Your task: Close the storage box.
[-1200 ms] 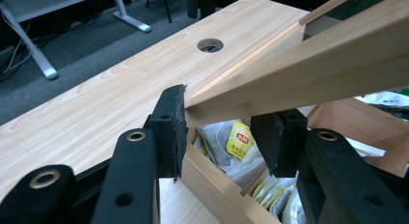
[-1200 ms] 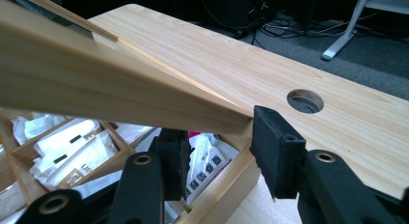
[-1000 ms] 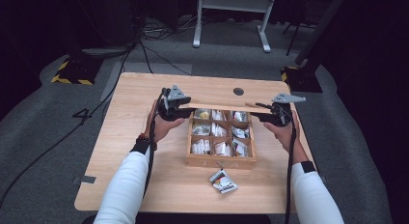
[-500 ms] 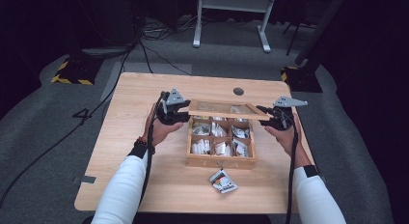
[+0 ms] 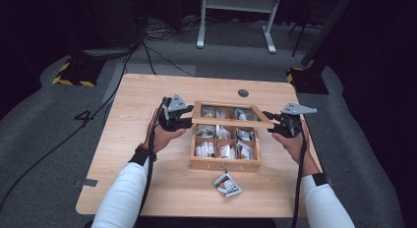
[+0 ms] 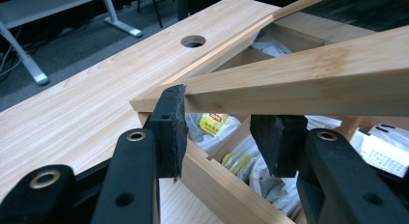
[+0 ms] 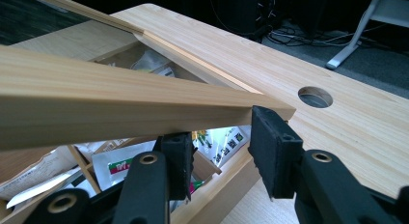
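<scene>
Wooden table (image 5: 147, 105) stands on grey carpet (image 5: 44, 134).

Pale matt wooden lid frame (image 6: 308, 79), wooden box (image 5: 225, 163), smooth light-wood table (image 5: 147, 105), glossy paper sachets (image 5: 228, 184), matt black jaws

The surface (image 5: 147, 139) is evenly lit from above – the floor around it is dim; the near jaws look slightly blurred.
</scene>
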### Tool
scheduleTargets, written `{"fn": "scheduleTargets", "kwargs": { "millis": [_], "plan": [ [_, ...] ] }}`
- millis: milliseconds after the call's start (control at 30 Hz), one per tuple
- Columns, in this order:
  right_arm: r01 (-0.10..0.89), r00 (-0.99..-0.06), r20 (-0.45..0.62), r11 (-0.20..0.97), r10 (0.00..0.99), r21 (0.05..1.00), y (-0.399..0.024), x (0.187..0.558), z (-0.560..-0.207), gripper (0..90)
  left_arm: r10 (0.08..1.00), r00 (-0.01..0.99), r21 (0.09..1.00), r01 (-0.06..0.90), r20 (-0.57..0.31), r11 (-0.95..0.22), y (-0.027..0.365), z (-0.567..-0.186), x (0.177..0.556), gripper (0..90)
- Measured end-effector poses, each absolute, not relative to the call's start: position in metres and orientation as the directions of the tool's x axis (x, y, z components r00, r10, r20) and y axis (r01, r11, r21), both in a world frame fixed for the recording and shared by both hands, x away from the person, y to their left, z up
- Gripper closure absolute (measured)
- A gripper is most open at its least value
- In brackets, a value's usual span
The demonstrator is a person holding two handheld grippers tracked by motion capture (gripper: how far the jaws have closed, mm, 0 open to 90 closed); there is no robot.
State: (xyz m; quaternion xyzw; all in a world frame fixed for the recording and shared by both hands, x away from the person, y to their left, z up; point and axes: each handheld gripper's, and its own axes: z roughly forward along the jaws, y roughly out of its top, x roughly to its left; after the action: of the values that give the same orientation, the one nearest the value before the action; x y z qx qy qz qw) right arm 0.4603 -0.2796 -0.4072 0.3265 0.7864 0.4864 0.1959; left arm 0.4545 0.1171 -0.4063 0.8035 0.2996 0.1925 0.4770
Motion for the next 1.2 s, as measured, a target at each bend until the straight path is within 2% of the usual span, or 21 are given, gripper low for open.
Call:
{"fn": "scheduleTargets", "kwargs": {
  "millis": [1200],
  "plan": [
    [0.270,-0.758,-0.038,0.365,0.651,0.891,-0.284,0.428,-0.410,58.9,0.621,0.783,0.885,0.273,0.023,-0.377,0.124,-0.412,0.423,54.1]
  ]
}}
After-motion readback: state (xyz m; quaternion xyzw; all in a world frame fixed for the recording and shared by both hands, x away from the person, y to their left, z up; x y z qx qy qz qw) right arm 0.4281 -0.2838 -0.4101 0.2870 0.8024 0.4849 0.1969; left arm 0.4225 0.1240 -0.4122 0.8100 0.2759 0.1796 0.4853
